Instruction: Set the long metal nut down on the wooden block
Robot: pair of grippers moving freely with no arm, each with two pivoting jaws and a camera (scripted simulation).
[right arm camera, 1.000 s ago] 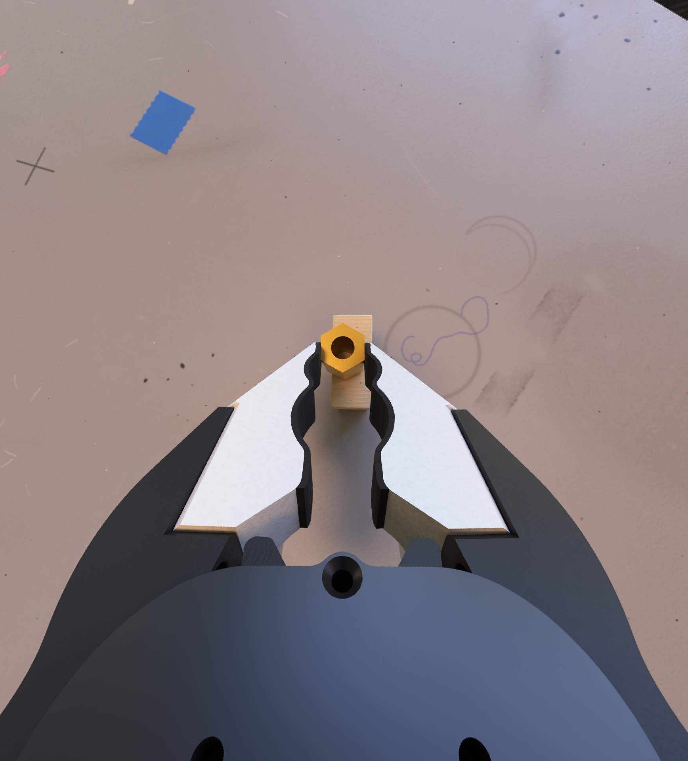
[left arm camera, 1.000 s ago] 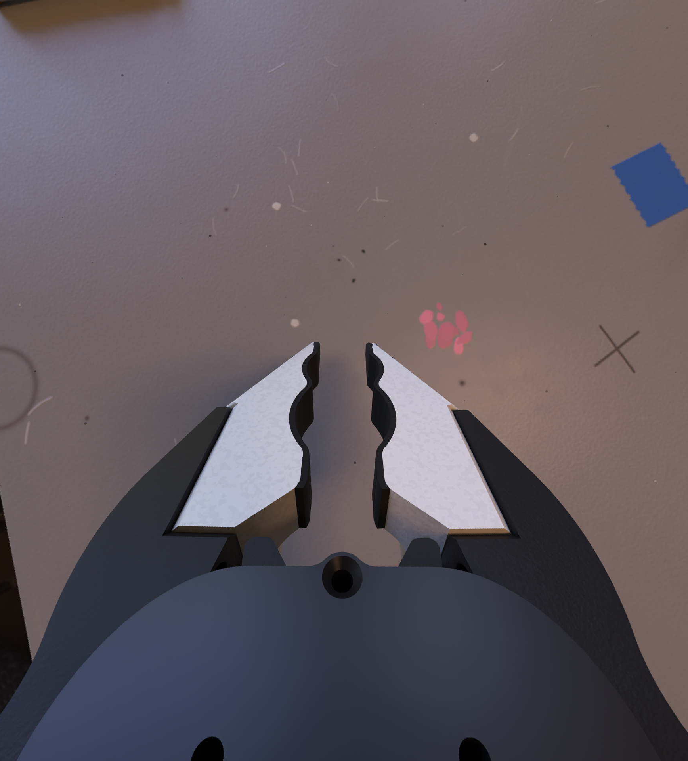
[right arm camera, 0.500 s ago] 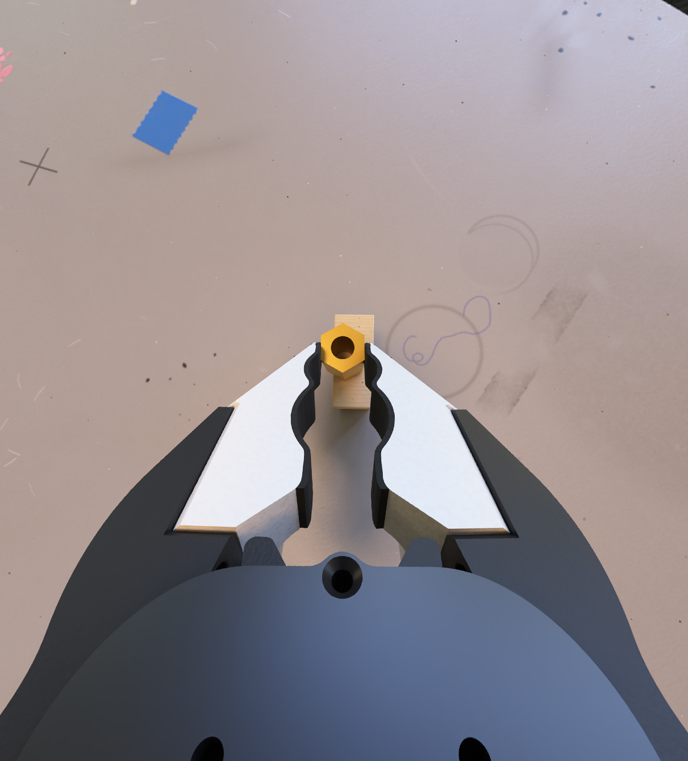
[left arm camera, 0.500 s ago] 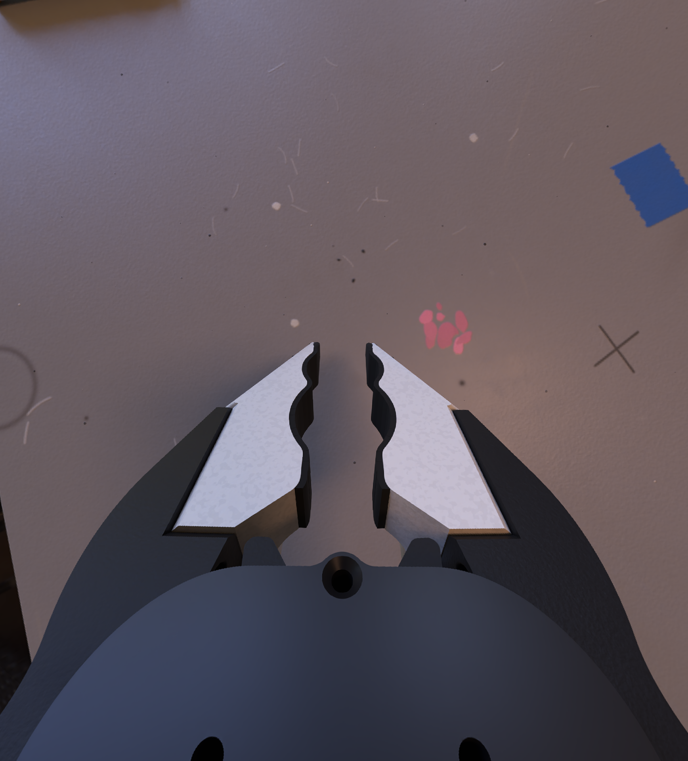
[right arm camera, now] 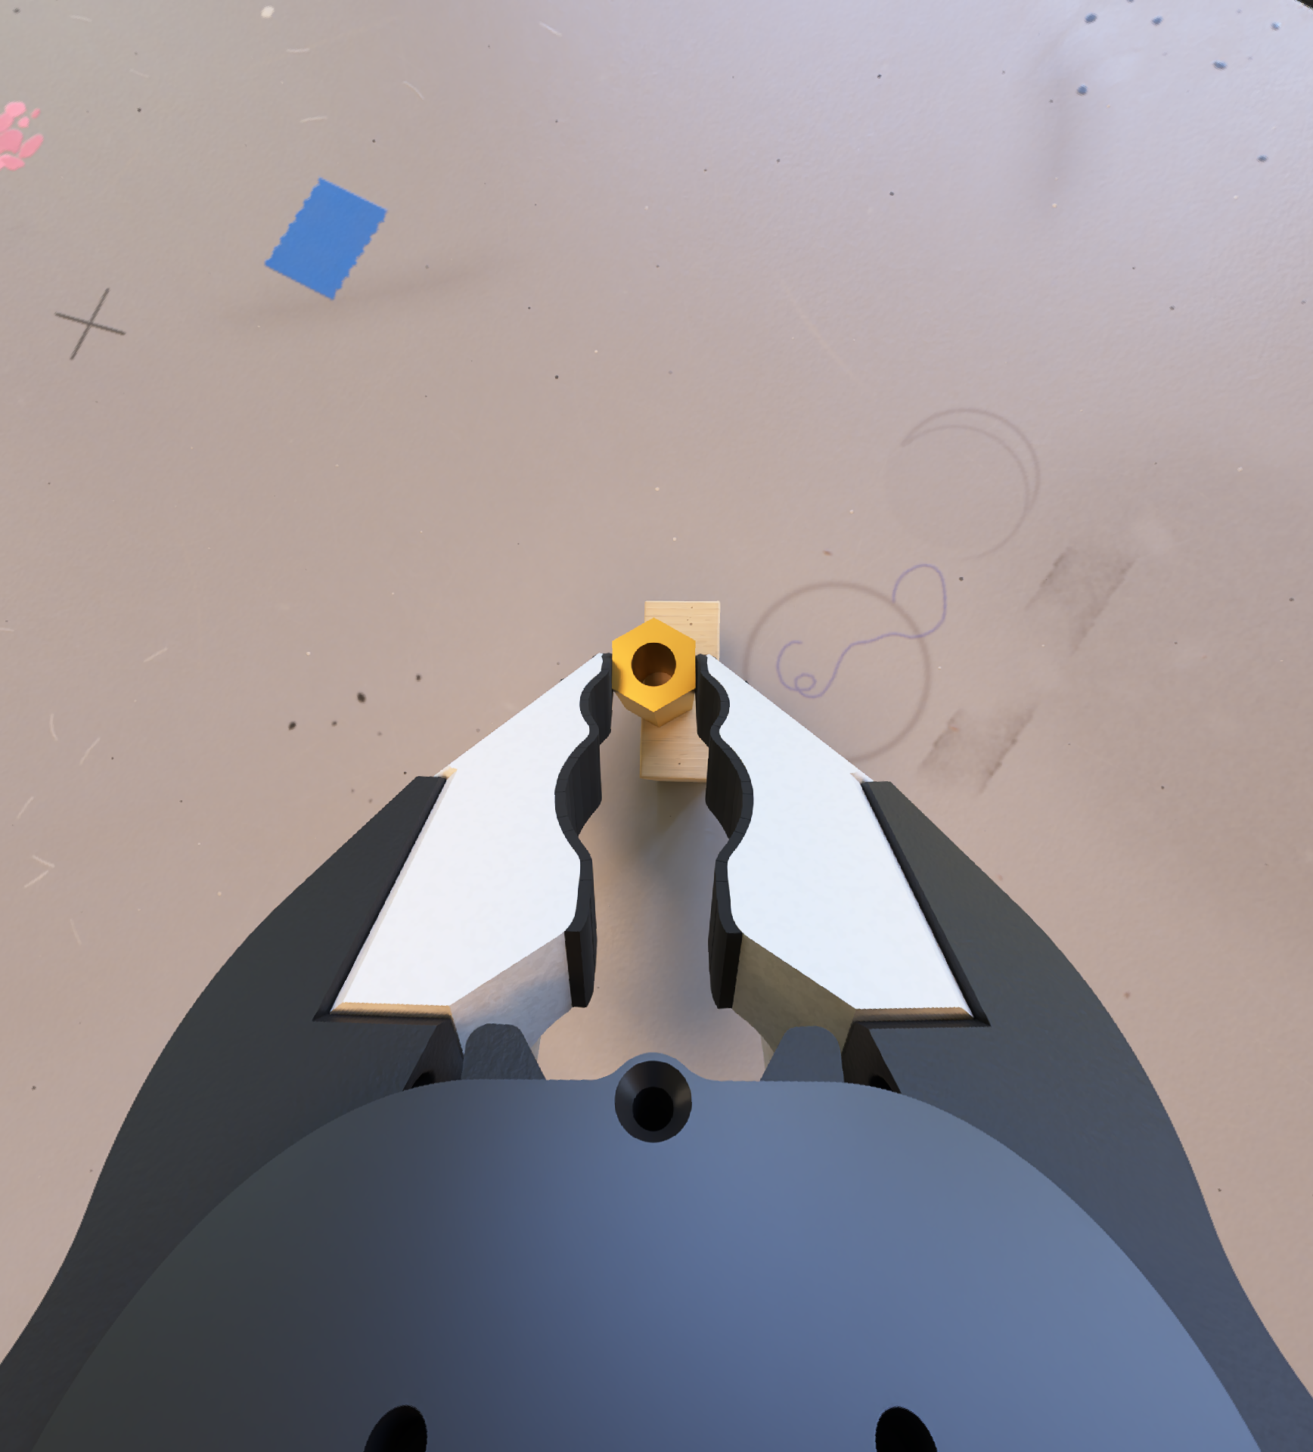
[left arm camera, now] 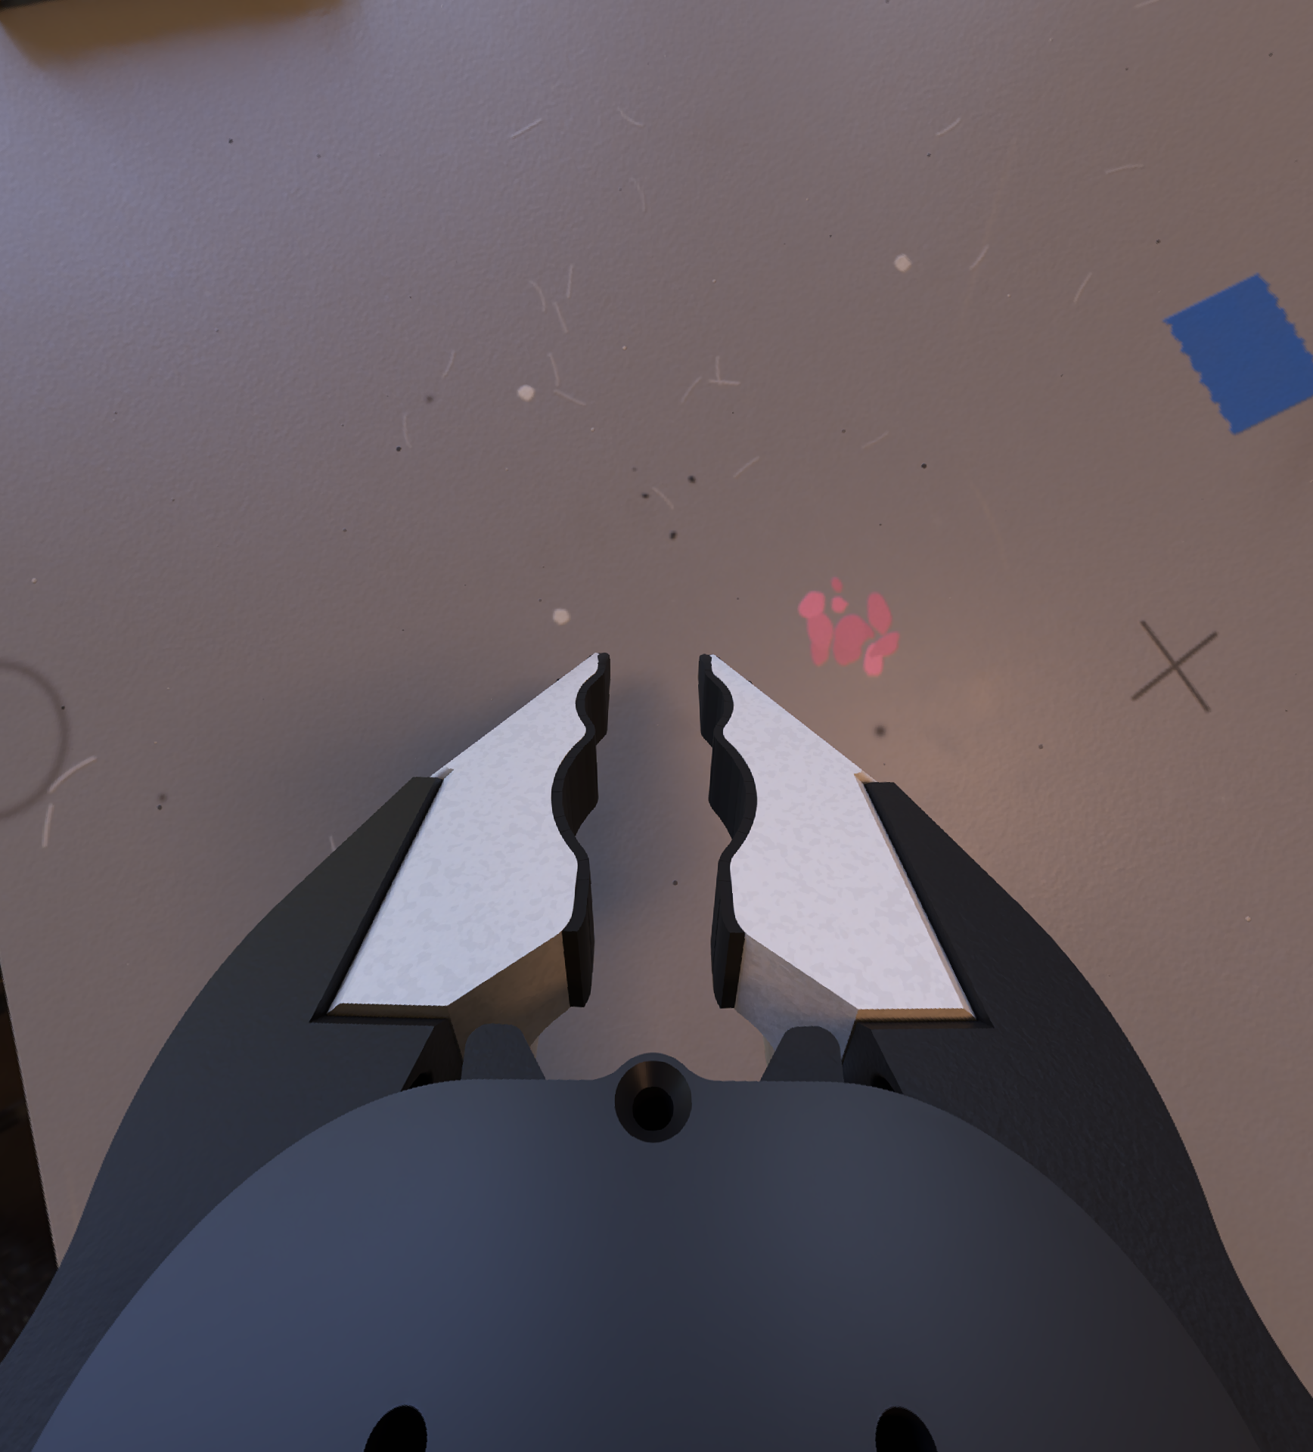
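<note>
Only on the right, jaws clamp the nut (right arm camera: 652,664) over the block (right arm camera: 674,754).

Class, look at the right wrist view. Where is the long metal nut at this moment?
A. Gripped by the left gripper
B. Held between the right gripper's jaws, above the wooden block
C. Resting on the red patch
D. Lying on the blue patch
B: the long metal nut sits clamped at the tips of the right gripper, with the wooden block directly behind it in the view.
</note>
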